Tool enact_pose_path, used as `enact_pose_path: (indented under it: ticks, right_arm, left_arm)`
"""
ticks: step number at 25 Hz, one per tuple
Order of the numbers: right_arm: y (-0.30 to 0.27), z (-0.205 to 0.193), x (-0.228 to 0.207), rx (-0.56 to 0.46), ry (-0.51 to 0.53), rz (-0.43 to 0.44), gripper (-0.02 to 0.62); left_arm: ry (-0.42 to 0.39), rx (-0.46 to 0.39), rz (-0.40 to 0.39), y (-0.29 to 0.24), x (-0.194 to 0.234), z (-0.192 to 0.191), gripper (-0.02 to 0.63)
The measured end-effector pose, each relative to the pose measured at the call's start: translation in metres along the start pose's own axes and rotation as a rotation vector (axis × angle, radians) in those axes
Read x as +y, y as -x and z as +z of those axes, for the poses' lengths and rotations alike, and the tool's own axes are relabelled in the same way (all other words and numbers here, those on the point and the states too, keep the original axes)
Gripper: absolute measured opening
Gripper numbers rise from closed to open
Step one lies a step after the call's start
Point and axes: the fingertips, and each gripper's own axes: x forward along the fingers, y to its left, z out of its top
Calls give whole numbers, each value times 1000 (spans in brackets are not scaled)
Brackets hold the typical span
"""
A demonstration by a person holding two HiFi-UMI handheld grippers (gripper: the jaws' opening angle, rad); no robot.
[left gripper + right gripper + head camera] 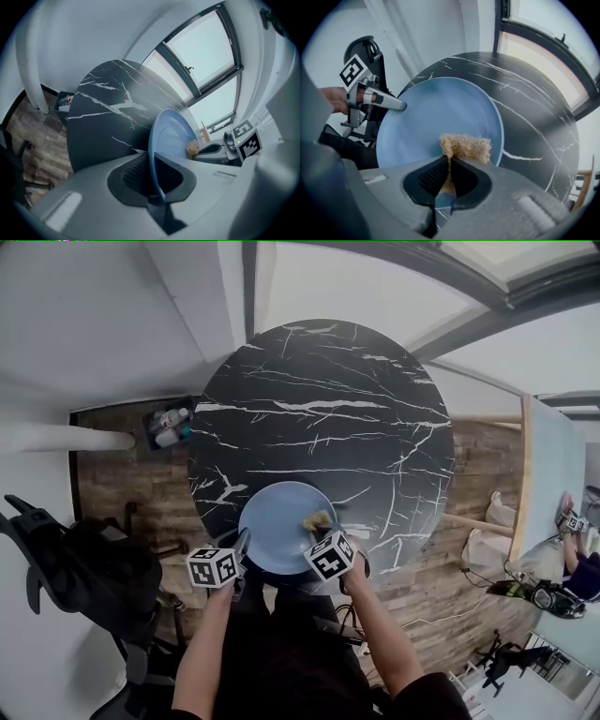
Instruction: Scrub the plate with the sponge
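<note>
A light blue plate (279, 521) lies near the front edge of the round black marble table (328, 409). My left gripper (242, 547) is shut on the plate's near-left rim; in the left gripper view the plate (171, 133) stands edge-on between the pads of this gripper (153, 164). My right gripper (450, 161) is shut on a tan fibrous sponge (466, 146), which rests on the plate (436, 110) near its right side. The head view shows the sponge (316, 520) just ahead of the right gripper (325, 532). The left gripper (399, 105) shows at the plate's far rim.
Most of the marble table beyond the plate is bare. On the wooden floor at the left stands a dark box with bottles (169, 426). A black chair (84, 568) is close on my left. Windows (206, 47) lie past the table.
</note>
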Motion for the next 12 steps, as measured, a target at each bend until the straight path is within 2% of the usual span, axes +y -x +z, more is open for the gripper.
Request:
enact_pose_path:
  ticks: [7, 10, 12]
  right_arm:
    - [-1, 16, -25, 6, 58, -126, 23]
    - [15, 26, -30, -67, 51, -166, 23]
    - [34, 36, -26, -142, 21, -156, 23]
  left_arm:
    - [25, -14, 20, -5, -3, 5, 28]
    - [9, -17, 26, -6, -4, 8, 35]
    - [-2, -18, 25, -4, -6, 9, 57]
